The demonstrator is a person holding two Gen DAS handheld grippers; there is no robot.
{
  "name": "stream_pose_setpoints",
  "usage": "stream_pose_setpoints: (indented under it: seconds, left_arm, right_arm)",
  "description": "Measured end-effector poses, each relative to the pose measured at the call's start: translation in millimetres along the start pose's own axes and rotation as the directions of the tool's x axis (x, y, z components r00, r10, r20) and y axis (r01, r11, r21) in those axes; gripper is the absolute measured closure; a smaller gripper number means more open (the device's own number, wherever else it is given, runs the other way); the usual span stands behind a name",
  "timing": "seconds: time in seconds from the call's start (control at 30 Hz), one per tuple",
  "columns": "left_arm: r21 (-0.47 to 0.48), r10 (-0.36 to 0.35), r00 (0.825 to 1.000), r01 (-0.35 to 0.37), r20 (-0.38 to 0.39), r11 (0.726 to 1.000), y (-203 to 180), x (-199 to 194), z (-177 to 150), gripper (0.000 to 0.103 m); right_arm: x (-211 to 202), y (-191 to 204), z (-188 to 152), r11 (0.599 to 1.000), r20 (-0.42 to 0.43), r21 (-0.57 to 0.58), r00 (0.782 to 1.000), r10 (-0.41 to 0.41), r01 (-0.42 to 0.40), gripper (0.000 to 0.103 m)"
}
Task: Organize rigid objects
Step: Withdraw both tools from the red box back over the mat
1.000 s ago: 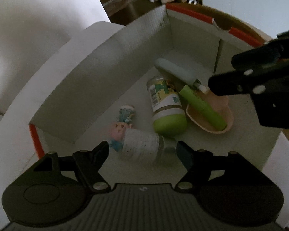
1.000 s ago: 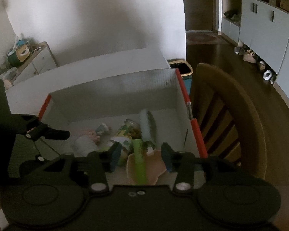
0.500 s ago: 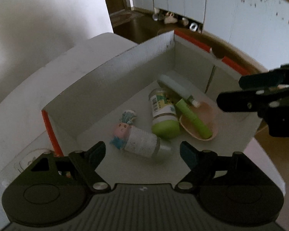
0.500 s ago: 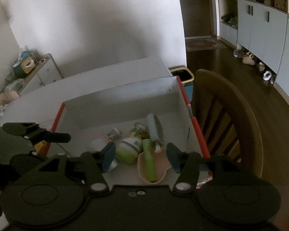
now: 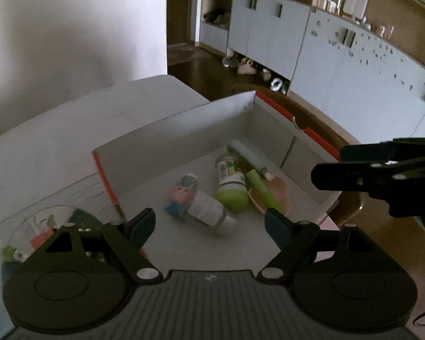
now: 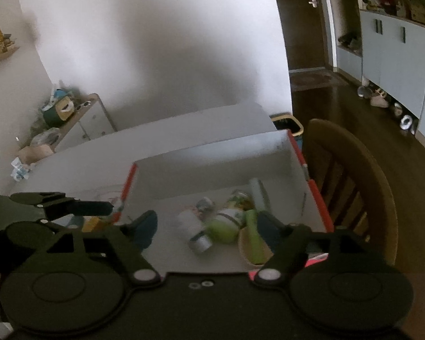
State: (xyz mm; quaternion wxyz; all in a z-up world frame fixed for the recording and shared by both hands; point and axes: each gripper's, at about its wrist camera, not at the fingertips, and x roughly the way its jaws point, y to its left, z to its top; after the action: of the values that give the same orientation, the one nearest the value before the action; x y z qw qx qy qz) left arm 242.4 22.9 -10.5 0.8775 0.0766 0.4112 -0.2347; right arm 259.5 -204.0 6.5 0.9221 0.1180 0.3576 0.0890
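Bottles (image 5: pixel 229 181), a figurine-topped jar (image 5: pixel 197 202) and a shallow dish (image 5: pixel 272 197) lie gathered in our red-edged box (image 5: pixel 167 138), already sorted; we hold the left gripper (image 5: pixel 209 226) released and empty at its near edge; right gripper (image 6: pixel 206 232) widening, nothing between its fingers.
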Motion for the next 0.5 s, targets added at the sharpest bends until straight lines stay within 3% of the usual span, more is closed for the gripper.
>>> stream_pose_setpoints:
  seconds: [0.2,0.5]
  left_arm:
    - [-0.015,-0.017,0.999,0.018,0.042,1.0,22,-26,-12,0.019]
    - [-0.019,0.016,0.993,-0.014,0.115,1.0,65,-61,-35,0.019]
  right_arm:
    - [-2,29,-6,1.0,0.011,-0.01,1.0,0.009,-0.009,0.015]
    - [3,83,-20,0.999,0.023,-0.029,0.999,0.023,-0.022,0.003]
